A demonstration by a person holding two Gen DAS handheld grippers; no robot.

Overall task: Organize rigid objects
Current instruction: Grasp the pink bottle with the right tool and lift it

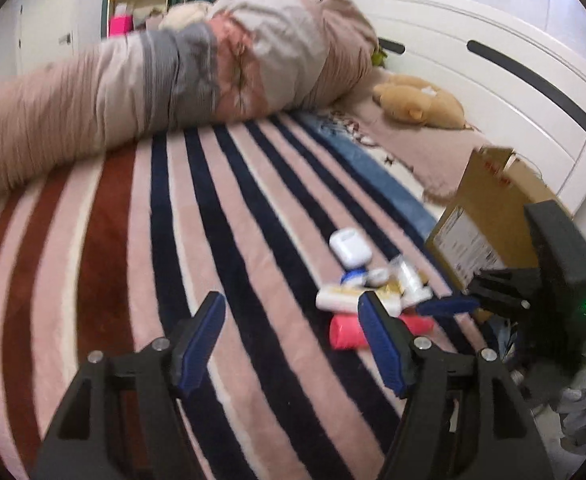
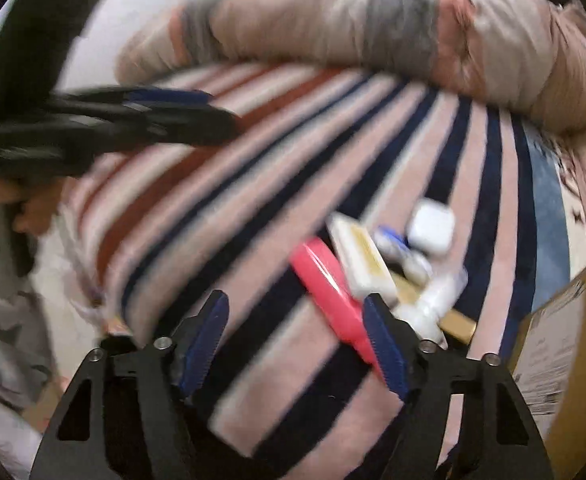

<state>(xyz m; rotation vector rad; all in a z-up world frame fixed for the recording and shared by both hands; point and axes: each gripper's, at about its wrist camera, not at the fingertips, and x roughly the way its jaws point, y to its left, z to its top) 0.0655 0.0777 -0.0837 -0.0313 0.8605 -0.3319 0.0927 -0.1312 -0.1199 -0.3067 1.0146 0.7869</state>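
A heap of small items lies on the striped blanket [image 1: 221,208]: a white earbud case [image 1: 350,247], a white and gold bar [image 1: 339,300], a pink flat case [image 1: 347,334], and clear wrapped items [image 1: 409,280]. My left gripper [image 1: 291,320] is open and empty, left of the heap. The right gripper [image 1: 449,305] reaches in from the right beside the heap. In the right wrist view my right gripper [image 2: 295,320] is open and empty, just short of the pink case [image 2: 329,280], bar [image 2: 363,264] and earbud case [image 2: 431,230]. The left gripper [image 2: 165,104] shows blurred at upper left.
An open cardboard box [image 1: 489,216] stands at the right of the heap, also seen in the right wrist view [image 2: 565,344]. A rolled duvet [image 1: 165,80] lies across the far side of the bed. A plush toy [image 1: 421,104] rests by the white headboard [image 1: 493,60].
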